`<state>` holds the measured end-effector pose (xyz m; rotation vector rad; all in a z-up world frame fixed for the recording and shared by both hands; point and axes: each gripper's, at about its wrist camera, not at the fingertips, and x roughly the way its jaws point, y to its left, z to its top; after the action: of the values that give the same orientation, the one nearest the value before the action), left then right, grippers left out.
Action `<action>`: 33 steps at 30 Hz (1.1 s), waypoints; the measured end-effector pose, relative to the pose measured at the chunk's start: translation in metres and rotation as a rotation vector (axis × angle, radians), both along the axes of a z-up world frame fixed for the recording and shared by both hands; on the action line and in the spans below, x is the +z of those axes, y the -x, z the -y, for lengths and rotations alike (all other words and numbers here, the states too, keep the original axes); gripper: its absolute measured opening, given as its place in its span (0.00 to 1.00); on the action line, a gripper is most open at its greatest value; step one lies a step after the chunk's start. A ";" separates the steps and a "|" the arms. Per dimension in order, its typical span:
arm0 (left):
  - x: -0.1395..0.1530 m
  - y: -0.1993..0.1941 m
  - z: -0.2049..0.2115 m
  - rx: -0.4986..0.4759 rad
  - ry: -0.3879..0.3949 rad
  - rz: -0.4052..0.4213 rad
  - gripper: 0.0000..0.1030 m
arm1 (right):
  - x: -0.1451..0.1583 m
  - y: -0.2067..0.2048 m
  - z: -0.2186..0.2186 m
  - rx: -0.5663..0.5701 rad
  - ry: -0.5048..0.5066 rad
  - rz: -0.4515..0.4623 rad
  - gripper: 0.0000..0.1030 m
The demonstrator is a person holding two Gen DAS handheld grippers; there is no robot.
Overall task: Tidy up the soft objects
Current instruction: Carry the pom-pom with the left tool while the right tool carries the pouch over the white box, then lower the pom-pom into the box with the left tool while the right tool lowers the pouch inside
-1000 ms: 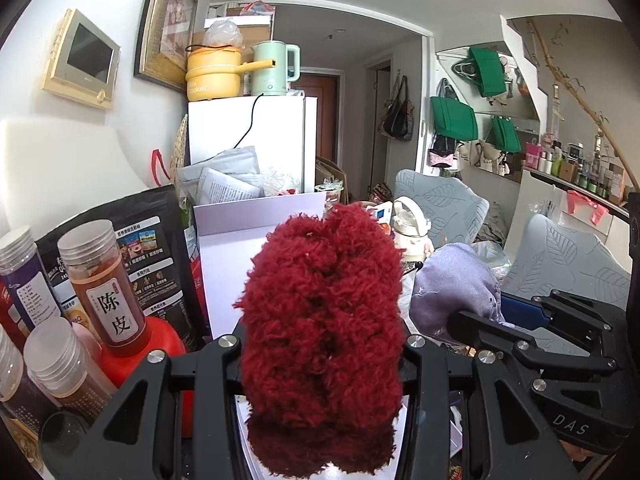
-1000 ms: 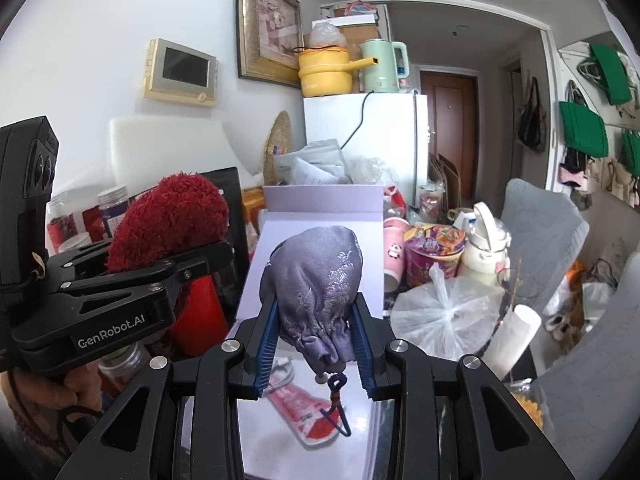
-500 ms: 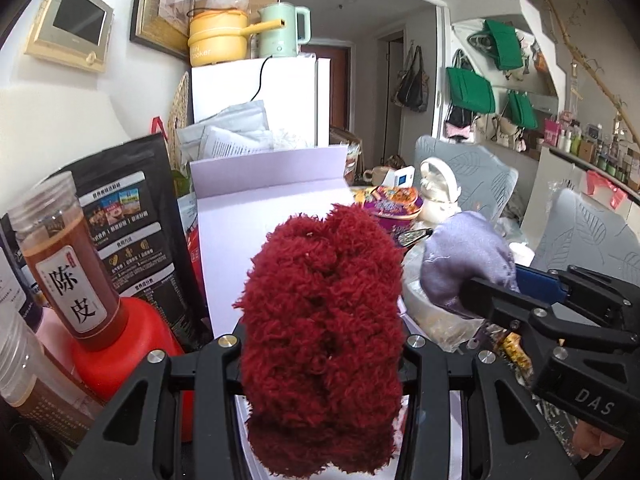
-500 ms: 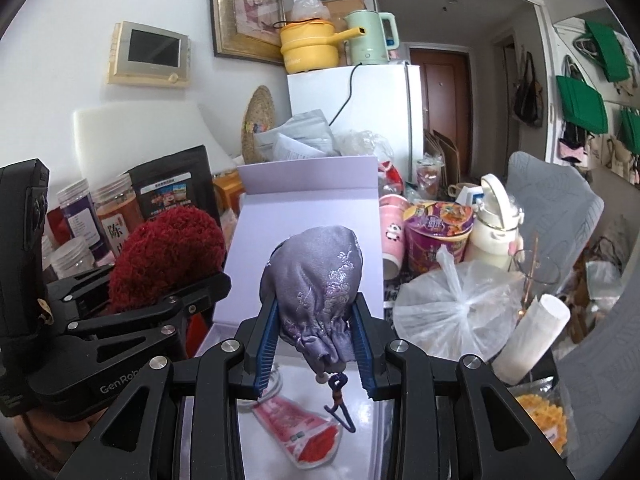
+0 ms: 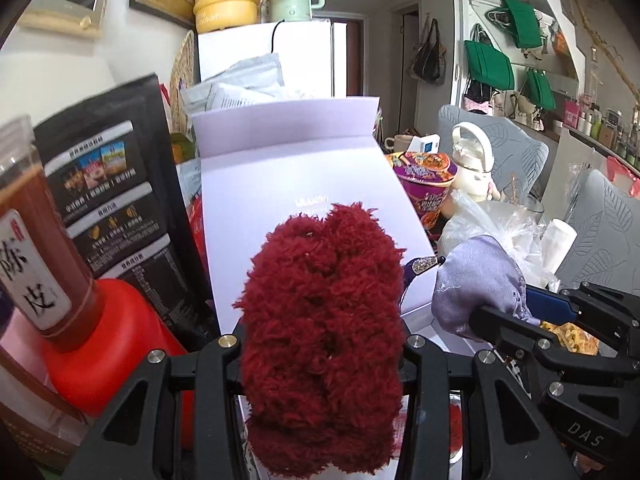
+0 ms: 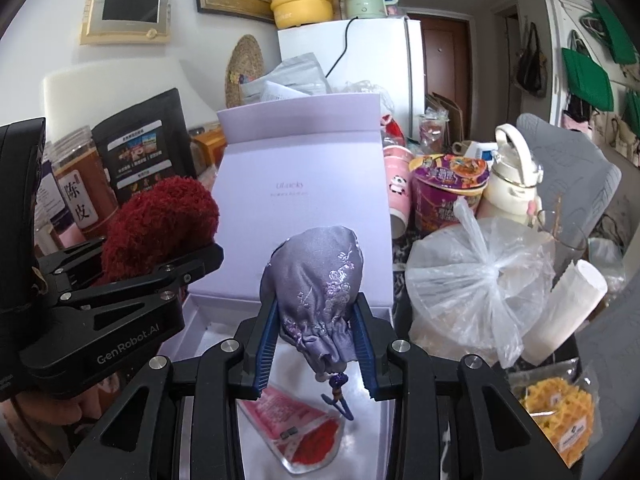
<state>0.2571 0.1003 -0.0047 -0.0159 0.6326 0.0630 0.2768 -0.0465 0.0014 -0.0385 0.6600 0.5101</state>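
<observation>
My left gripper [image 5: 320, 360] is shut on a fluffy dark red yarn ball [image 5: 324, 320], which also shows in the right wrist view [image 6: 160, 224]. My right gripper [image 6: 316, 344] is shut on a lilac embroidered drawstring pouch [image 6: 316, 284], seen at the right in the left wrist view [image 5: 476, 276]. Both hover over an open lavender box [image 6: 208, 320] whose lid [image 6: 304, 192] stands upright behind. A red-filled clear packet [image 6: 304, 428] lies in the box under the pouch.
Left of the box stand a black snack bag [image 5: 108, 208], a jar with a Chinese label [image 5: 28, 240] and a red container [image 5: 132, 344]. Right of it are a knotted plastic bag [image 6: 472, 280], a purple noodle cup [image 6: 448, 188], a white bottle [image 6: 512, 172] and a waffle pack [image 6: 556, 408].
Both grippers have moved forward and down toward the open box, each still holding its object. The box interior and red packet now show fuller beneath the right gripper.
</observation>
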 end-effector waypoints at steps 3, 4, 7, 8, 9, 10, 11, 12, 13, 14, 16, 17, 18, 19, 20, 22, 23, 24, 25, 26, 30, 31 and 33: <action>-0.010 -0.008 -0.004 0.012 -0.015 -0.038 0.40 | -0.008 -0.006 -0.002 0.008 0.001 -0.034 0.34; -0.014 -0.010 -0.006 0.018 -0.014 -0.050 0.40 | -0.011 -0.008 -0.003 0.007 0.006 -0.042 0.34; -0.024 -0.017 -0.010 0.022 0.000 -0.084 0.40 | -0.020 -0.012 -0.006 0.003 0.025 -0.057 0.34; -0.026 -0.019 -0.010 0.024 -0.001 -0.094 0.40 | -0.022 -0.013 -0.006 0.001 0.031 -0.062 0.34; -0.029 -0.021 -0.010 0.023 -0.006 -0.108 0.40 | -0.025 -0.014 -0.007 -0.002 0.039 -0.066 0.34; -0.033 -0.022 -0.009 0.019 -0.011 -0.120 0.40 | -0.027 -0.016 -0.007 -0.006 0.046 -0.071 0.34; -0.035 -0.023 -0.008 0.018 -0.017 -0.130 0.40 | -0.029 -0.017 -0.008 -0.008 0.052 -0.075 0.34; -0.038 -0.025 -0.007 0.019 -0.024 -0.140 0.40 | -0.031 -0.018 -0.008 -0.011 0.058 -0.079 0.34; -0.041 -0.027 -0.006 0.017 -0.031 -0.150 0.40 | -0.033 -0.019 -0.008 -0.015 0.065 -0.084 0.34; -0.042 -0.029 -0.005 0.015 -0.035 -0.159 0.40 | -0.035 -0.021 -0.008 -0.018 0.073 -0.088 0.34; -0.045 -0.031 -0.004 0.009 -0.043 -0.176 0.40 | -0.039 -0.023 -0.008 -0.025 0.085 -0.098 0.34; -0.047 -0.031 -0.003 0.004 -0.048 -0.186 0.40 | -0.042 -0.025 -0.008 -0.027 0.093 -0.105 0.35; -0.048 -0.033 -0.002 -0.001 -0.051 -0.195 0.40 | -0.044 -0.025 -0.009 -0.029 0.099 -0.111 0.35; -0.048 -0.033 -0.001 -0.006 -0.048 -0.202 0.40 | -0.046 -0.027 -0.008 -0.030 0.100 -0.121 0.35; -0.049 -0.034 -0.001 -0.012 -0.039 -0.208 0.40 | -0.049 -0.028 -0.007 -0.029 0.097 -0.133 0.35; -0.051 -0.036 -0.001 -0.013 -0.039 -0.228 0.40 | -0.052 -0.031 -0.006 -0.032 0.096 -0.152 0.35; -0.053 -0.037 -0.001 -0.006 -0.056 -0.247 0.40 | -0.054 -0.032 -0.005 -0.035 0.101 -0.157 0.35; -0.056 -0.039 0.001 0.001 -0.073 -0.262 0.40 | -0.056 -0.033 -0.005 -0.035 0.103 -0.166 0.35; -0.058 -0.040 0.001 0.004 -0.076 -0.271 0.40 | -0.057 -0.034 -0.004 -0.034 0.099 -0.175 0.35; -0.060 -0.040 0.000 0.003 -0.070 -0.279 0.40 | -0.058 -0.034 -0.004 -0.034 0.094 -0.184 0.35; -0.065 -0.041 -0.002 -0.004 -0.050 -0.312 0.40 | -0.062 -0.037 -0.003 -0.033 0.092 -0.209 0.35; -0.066 -0.042 -0.001 -0.004 -0.051 -0.318 0.40 | -0.063 -0.038 -0.003 -0.035 0.090 -0.215 0.35; -0.068 -0.043 0.000 0.002 -0.055 -0.340 0.40 | -0.064 -0.038 -0.003 -0.035 0.090 -0.220 0.35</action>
<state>0.3001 0.1007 -0.0731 0.0482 0.9702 0.0858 0.3150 -0.0439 -0.0624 -0.0560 0.8975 0.4544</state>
